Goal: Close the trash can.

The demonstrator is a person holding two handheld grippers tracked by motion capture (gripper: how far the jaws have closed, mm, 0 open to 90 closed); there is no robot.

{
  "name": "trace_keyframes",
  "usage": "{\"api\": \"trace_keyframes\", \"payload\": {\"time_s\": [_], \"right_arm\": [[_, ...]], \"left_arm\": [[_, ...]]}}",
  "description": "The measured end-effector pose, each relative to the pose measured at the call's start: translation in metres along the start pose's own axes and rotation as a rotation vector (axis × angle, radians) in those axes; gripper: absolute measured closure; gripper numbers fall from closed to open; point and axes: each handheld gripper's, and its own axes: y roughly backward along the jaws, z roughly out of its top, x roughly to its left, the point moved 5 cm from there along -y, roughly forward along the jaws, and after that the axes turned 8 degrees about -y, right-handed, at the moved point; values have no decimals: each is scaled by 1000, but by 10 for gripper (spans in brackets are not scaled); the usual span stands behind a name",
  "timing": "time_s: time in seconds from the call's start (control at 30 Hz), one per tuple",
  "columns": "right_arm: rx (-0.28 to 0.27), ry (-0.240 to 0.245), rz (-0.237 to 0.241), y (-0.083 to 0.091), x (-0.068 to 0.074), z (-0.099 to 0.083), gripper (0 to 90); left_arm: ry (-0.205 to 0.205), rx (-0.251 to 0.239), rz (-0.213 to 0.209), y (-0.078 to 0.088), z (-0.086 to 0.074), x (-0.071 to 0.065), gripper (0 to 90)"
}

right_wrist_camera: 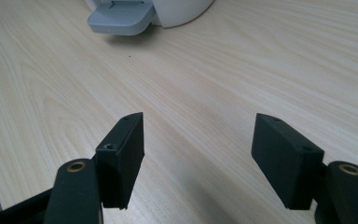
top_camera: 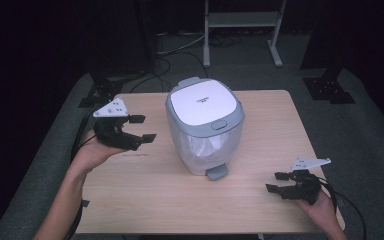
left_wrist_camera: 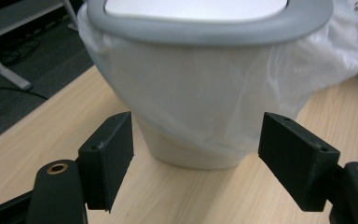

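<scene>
Right gripper (top_camera: 278,182) sits low at the near right desk (top_camera: 155,200) edge, fingers (right_wrist_camera: 121,158) wide, empty. Left gripper (top_camera: 141,128) faces the pedal bin (top_camera: 205,127) mid-desk, fingers (left_wrist_camera: 107,158) wide, not touching it. Approach step, I judge; next: close in on the bin's bagged wall (left_wrist_camera: 205,102) or lid (top_camera: 203,102).

Small dark print on the white lid (top_camera: 201,102) of the pedal bin (top_camera: 205,132), right of the lid's middle, too small to read. Faint line of print on the wooden table (top_camera: 180,200), near the left hand, too faint to read. No legible words, numbers, brands or signs anywhere else.
</scene>
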Motion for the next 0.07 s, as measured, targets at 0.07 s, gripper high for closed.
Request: {"api": "trace_keyframes", "payload": {"time_s": [0.07], "right_arm": [[-3,-1,-1,0,0,0,333]], "left_arm": [[2,-1,2,0,-3,-1,249]]}}
